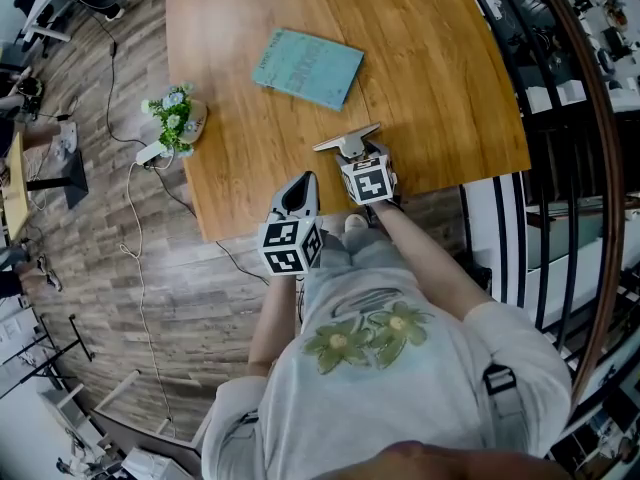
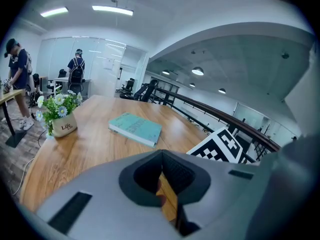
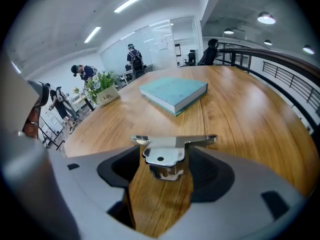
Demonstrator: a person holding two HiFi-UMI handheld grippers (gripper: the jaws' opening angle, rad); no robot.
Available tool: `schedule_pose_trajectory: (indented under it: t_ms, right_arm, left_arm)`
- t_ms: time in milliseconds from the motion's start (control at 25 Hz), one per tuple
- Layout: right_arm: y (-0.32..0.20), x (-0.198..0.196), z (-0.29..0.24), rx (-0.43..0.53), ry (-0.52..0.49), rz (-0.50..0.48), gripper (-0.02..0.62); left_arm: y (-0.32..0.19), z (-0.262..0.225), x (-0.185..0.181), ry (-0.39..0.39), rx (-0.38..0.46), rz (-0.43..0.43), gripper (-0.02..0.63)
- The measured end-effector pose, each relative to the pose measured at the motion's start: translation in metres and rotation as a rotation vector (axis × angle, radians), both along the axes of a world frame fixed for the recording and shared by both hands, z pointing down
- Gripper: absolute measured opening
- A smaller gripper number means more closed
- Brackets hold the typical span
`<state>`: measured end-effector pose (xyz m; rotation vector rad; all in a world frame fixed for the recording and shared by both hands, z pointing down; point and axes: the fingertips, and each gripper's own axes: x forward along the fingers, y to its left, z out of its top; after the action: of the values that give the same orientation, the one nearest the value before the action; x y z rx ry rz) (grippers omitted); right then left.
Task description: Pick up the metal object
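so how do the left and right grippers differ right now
The left gripper has its jaws together on nothing; the right gripper grips the metal object between its jaws. The left tip lies nearer the table edge; the right's reaches further in. Both face the teal book.

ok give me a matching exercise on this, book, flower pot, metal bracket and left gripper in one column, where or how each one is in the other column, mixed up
Things:
1. book
2. flower pot
3. metal bracket
4. left gripper

Place or state:
a. jaws together, nothing between them
b. at the left edge of the table
c. lying flat, out in the middle of the table
d. held between the jaws of the right gripper

Pairs: 1-c, 2-b, 3-d, 4-a
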<state>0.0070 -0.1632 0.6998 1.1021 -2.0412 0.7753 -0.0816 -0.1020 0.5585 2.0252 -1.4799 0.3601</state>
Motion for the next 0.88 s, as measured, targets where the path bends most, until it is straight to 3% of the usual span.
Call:
schedule_pose_trajectory:
  t_ms: [880]
  right_arm:
    - [-0.008,-0.004,0.012,-0.001,0.027,0.042,0.295]
  left_arm:
    - [-0.005,0.000,-0.007,-0.010,-0.025,0.039,0.015]
